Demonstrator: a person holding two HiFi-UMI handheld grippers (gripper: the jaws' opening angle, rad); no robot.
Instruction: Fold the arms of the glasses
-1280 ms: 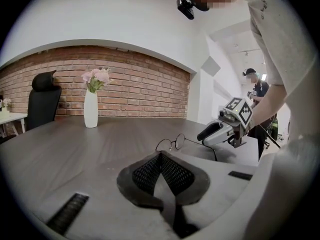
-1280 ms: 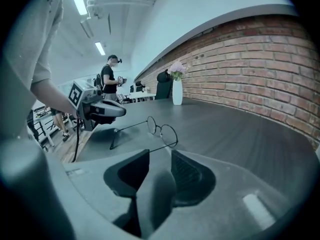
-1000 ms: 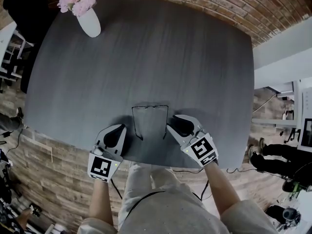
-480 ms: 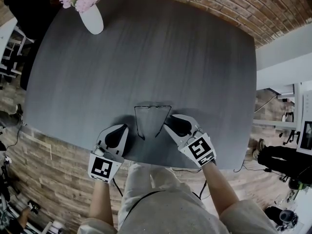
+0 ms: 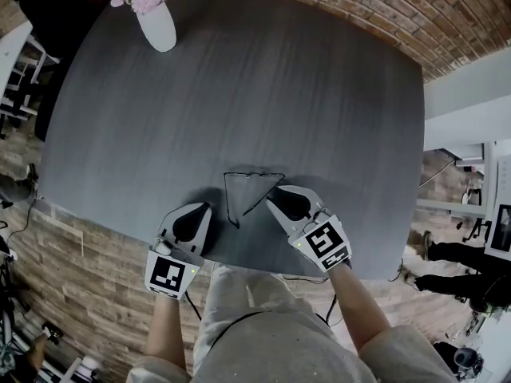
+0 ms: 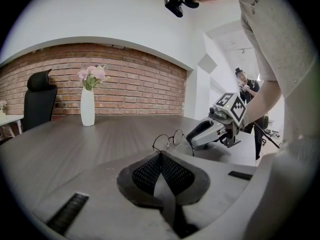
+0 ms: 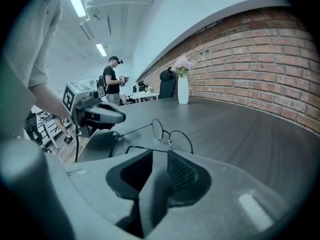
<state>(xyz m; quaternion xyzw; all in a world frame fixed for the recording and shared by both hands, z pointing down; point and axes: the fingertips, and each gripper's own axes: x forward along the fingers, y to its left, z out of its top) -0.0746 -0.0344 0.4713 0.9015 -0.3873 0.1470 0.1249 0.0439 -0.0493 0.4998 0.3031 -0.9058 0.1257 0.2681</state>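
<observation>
Glasses (image 5: 254, 174) lie on table (image 5: 319, 94) near its 6 o'clock edge, between the two grippers. Thin round wire frame. One arm sticks straight out toward the person. The other is angled inward, across the tips of right gripper (image 5: 273, 192), whose jaws are part-open, just been closing, with nothing between them. Left gripper (image 5: 194, 211) sits at glasses' 8 o'clock, apart, jaws closed, empty.

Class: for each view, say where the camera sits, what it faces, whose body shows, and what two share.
Head view: head-mounted, looking down at table, glasses; shows forearms, left claw, right claw.
Left gripper view: on left claw, facing glasses, right claw; shows shut jaws, torso.
Right gripper view: on right claw, facing glasses; jaws apart, just been closing, arm across tips.
All share glasses, vase.
</observation>
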